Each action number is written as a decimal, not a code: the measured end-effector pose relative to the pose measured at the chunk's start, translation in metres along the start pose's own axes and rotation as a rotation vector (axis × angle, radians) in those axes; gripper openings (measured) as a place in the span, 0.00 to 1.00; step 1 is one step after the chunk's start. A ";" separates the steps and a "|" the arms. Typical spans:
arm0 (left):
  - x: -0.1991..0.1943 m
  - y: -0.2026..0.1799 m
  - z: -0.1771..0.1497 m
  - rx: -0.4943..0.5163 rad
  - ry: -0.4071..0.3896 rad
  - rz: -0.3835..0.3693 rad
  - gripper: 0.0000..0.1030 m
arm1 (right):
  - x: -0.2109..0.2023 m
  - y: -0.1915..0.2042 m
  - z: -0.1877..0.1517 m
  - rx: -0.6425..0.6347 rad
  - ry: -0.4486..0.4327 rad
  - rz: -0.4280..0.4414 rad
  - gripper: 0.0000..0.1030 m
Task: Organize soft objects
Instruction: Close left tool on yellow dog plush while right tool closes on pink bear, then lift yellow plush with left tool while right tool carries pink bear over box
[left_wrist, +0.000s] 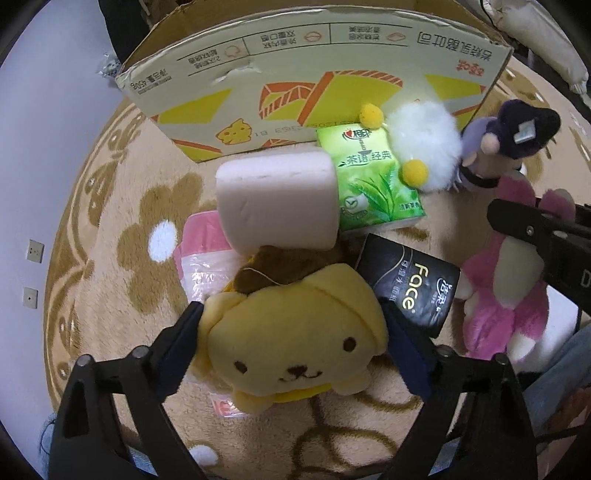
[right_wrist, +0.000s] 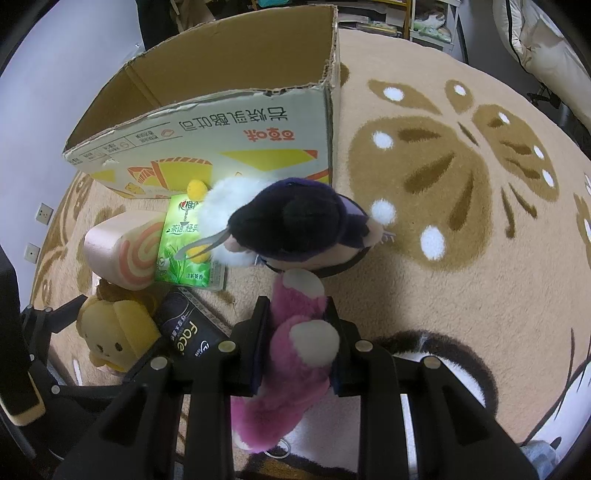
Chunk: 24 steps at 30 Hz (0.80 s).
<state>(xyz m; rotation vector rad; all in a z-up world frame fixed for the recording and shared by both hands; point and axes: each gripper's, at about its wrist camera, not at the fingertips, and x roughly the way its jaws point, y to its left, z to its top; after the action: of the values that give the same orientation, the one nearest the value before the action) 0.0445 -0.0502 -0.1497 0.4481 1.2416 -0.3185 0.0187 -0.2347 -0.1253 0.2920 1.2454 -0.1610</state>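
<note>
My left gripper (left_wrist: 291, 332) has its fingers on both sides of a yellow dog plush (left_wrist: 291, 339) on the rug; the plush also shows in the right wrist view (right_wrist: 114, 336). My right gripper (right_wrist: 295, 328) is shut on a pink plush (right_wrist: 291, 354), which also shows in the left wrist view (left_wrist: 502, 295). An open cardboard box (left_wrist: 314, 74) stands behind the pile, its inside visible in the right wrist view (right_wrist: 221, 74).
On the beige flower rug (right_wrist: 461, 258) lie a roll-cake cushion (left_wrist: 277, 199), a green tissue pack (left_wrist: 373, 177), a black tissue pack (left_wrist: 410, 284), a white fluffy toy (left_wrist: 424, 144), a dark purple plush (right_wrist: 295, 221) and a pink plastic pack (left_wrist: 203, 251).
</note>
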 end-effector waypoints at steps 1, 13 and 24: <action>-0.002 -0.001 -0.001 0.002 -0.007 -0.004 0.85 | 0.000 0.000 0.000 -0.001 -0.001 0.000 0.27; -0.023 0.005 -0.002 -0.045 -0.074 -0.021 0.78 | -0.016 0.008 0.002 -0.032 -0.088 0.017 0.24; -0.058 0.035 -0.005 -0.168 -0.207 0.024 0.78 | -0.052 0.013 -0.001 -0.057 -0.270 0.059 0.22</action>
<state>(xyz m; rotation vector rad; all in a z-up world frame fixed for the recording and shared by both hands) 0.0397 -0.0181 -0.0907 0.2776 1.0500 -0.2320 0.0047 -0.2240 -0.0744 0.2480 0.9709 -0.1101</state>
